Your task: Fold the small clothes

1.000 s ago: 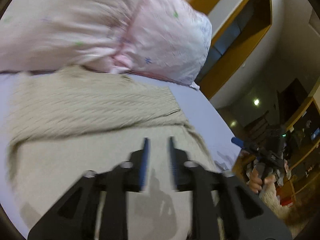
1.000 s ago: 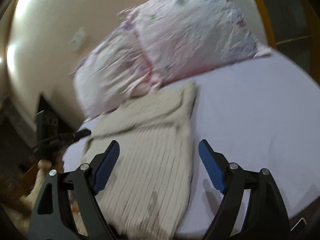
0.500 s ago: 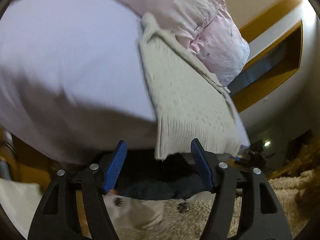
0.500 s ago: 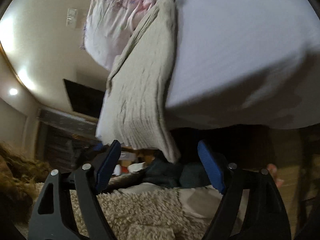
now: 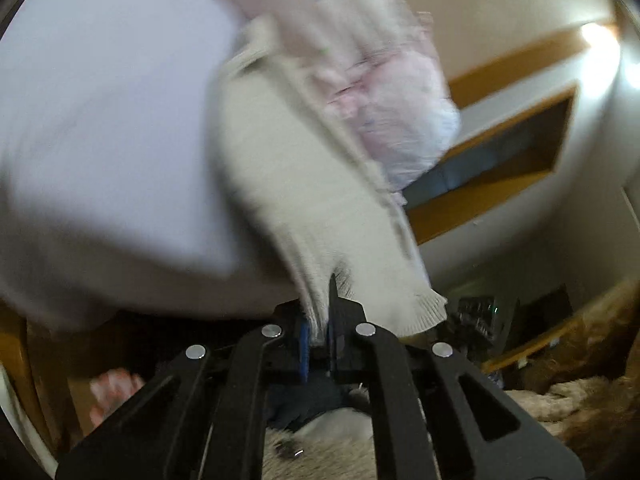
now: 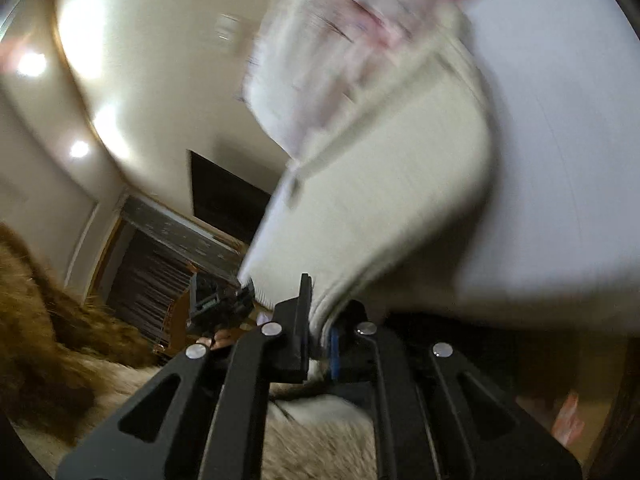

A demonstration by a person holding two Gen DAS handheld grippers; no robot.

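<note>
A cream knit sweater lies on the pale lilac bed sheet, its hem hanging over the near bed edge. My left gripper is shut on one corner of the hem. In the right wrist view the same sweater runs up the bed, and my right gripper is shut on the other hem corner. The left gripper also shows there, off to the left. Both views are blurred by motion.
Pink and white pillows lie at the head of the bed. A shaggy beige rug covers the floor below. A dark doorway and wooden trim line the walls.
Both grippers were open below the bed edge half a second ago. Now each has closed on a corner of the sweater's hanging hem.
</note>
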